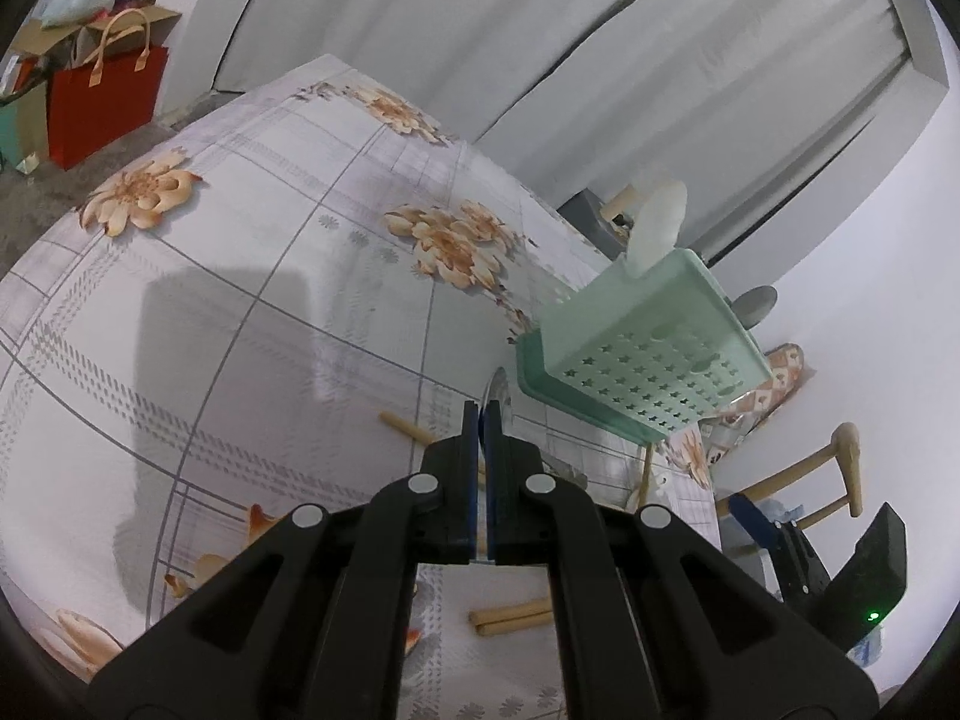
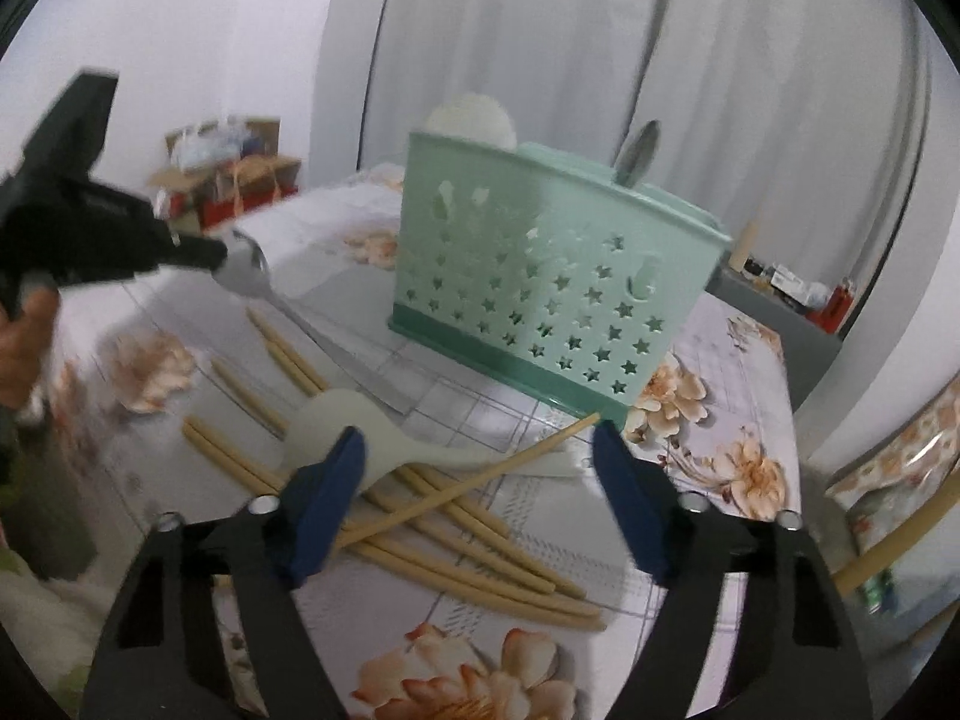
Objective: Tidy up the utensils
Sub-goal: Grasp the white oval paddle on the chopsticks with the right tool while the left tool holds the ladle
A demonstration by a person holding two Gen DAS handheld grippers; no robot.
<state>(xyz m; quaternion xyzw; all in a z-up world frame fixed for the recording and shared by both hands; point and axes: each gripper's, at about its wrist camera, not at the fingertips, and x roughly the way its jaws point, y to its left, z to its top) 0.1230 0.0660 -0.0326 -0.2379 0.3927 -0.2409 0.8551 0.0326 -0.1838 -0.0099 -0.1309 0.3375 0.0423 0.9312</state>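
Observation:
A mint green utensil holder [image 2: 552, 276] with star holes stands on the flowered table; it also shows in the left wrist view [image 1: 642, 348]. A white spoon [image 1: 657, 222] and a metal spoon [image 2: 637, 153] stick out of it. My left gripper [image 1: 483, 405] is shut on a metal spoon [image 2: 252, 267] by its bowl and holds it above the table, left of the holder. My right gripper [image 2: 477, 438] is open and empty over a pile of wooden chopsticks [image 2: 456, 522] and a white spoon [image 2: 360, 426] in front of the holder.
The flowered tablecloth [image 1: 240, 276] covers the table. A red bag [image 1: 105, 99] and boxes stand on the floor beyond. A wooden chair [image 1: 840, 480] and a grey cabinet [image 2: 774, 312] are by the table's right side. Loose chopsticks [image 1: 510, 612] lie under my left gripper.

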